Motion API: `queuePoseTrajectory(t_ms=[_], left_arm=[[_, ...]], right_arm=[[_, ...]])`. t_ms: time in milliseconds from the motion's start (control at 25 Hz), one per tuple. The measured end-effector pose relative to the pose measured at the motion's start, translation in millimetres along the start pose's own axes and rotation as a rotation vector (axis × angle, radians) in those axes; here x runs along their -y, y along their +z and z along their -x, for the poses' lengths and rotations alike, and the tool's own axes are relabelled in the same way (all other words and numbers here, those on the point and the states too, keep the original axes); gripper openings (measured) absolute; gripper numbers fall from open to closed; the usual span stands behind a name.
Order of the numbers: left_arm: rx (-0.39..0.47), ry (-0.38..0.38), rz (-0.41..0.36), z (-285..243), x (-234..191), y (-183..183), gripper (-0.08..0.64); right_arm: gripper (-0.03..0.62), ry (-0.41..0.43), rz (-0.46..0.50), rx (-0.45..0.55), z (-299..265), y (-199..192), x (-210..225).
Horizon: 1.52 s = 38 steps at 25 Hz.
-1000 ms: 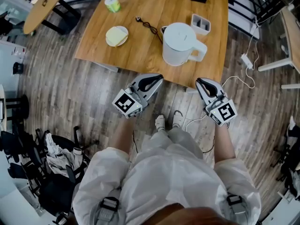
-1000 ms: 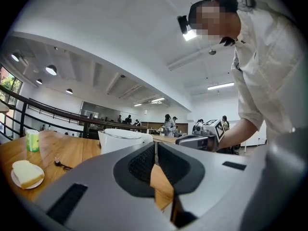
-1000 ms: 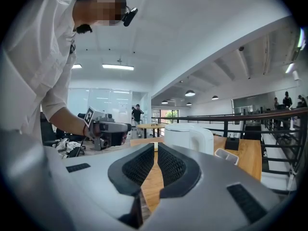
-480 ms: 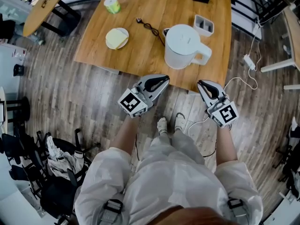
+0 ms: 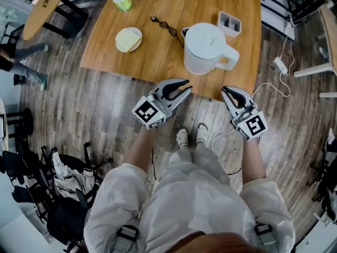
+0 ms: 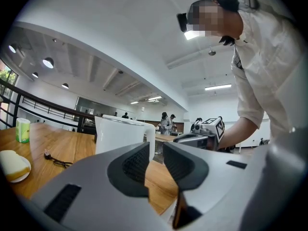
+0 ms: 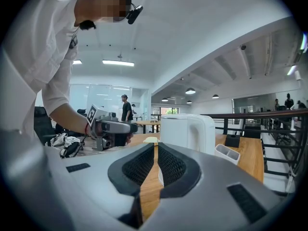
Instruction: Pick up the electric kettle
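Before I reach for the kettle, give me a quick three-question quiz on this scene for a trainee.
1. True or false: the right gripper is touching the kettle.
2. In the head view, the kettle's handle points toward the picture's: A left, B right, C top.
3. What lies on the table between the plate and the kettle?
Key: 1 false; it is short of the kettle, jaws shut. 2 B. 3 a black cable.
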State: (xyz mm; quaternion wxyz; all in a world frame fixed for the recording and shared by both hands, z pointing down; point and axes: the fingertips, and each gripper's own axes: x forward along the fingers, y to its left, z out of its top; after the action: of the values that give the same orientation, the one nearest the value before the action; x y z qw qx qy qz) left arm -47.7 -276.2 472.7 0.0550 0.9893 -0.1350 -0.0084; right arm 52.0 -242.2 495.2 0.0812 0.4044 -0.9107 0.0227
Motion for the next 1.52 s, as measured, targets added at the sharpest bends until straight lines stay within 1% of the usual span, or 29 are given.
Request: queuePoseTrajectory(t_ms=[160, 240, 400, 520, 640, 760, 880, 1120, 1320, 1400, 1520], left_arm=[[-0.015, -0.011, 0.006, -3.0, -4.2, -6.3, 0.283], [-0.015, -0.012, 0.01, -4.4, -8.4, -9.1, 0.341], [-0.016, -0.019, 0.026, -7.3, -16.9, -16.2, 0.415], [-0.032, -0.026, 0.026, -11.9, -20.9, -19.0, 0.453], [-0.04, -0.036, 0.021, -16.4, -25.6, -22.7, 0.476], [-0.035, -0.025, 0.024, -20.0, -34.5, -22.8, 0.496], [-0.035, -0.013, 0.012, -22.1, -41.8, -22.1, 0.509], [-0.033, -0.013, 0.003, -27.1, -53.8, -21.2, 0.52], [-0.083, -0.043, 0.0, -33.4, -75.4, -33.8, 0.546], [-0.114, -0.065, -0.005, -37.7, -86.3, -39.2, 0.559], [-0.163, -0.109, -0.032, -47.2, -98.2, -45.4, 0.579]], right_arm=[[0.012, 0.0, -0.006, 0.002, 0.0, -1.4, 1.9], [0.012, -0.001, -0.008, 0.002, 0.0, -2.6, 3.0], [0.012, 0.001, -0.011, -0.008, 0.6, -6.1, 4.1], [0.012, 0.0, -0.014, -0.012, 0.3, -7.9, 6.0], [0.012, 0.002, -0.023, -0.008, -2.4, -9.0, 6.6], [0.012, 0.008, -0.028, -0.008, -5.5, -11.0, 6.1], [0.012, 0.011, -0.03, -0.01, -7.5, -11.8, 6.2], [0.012, 0.012, -0.034, -0.013, -10.6, -12.8, 10.4], [0.012, 0.014, -0.033, -0.022, -11.5, -14.7, 8.2], [0.012, 0.013, -0.034, -0.029, -12.1, -16.0, 7.7], [0.012, 0.011, -0.036, -0.032, -13.8, -18.2, 9.7]])
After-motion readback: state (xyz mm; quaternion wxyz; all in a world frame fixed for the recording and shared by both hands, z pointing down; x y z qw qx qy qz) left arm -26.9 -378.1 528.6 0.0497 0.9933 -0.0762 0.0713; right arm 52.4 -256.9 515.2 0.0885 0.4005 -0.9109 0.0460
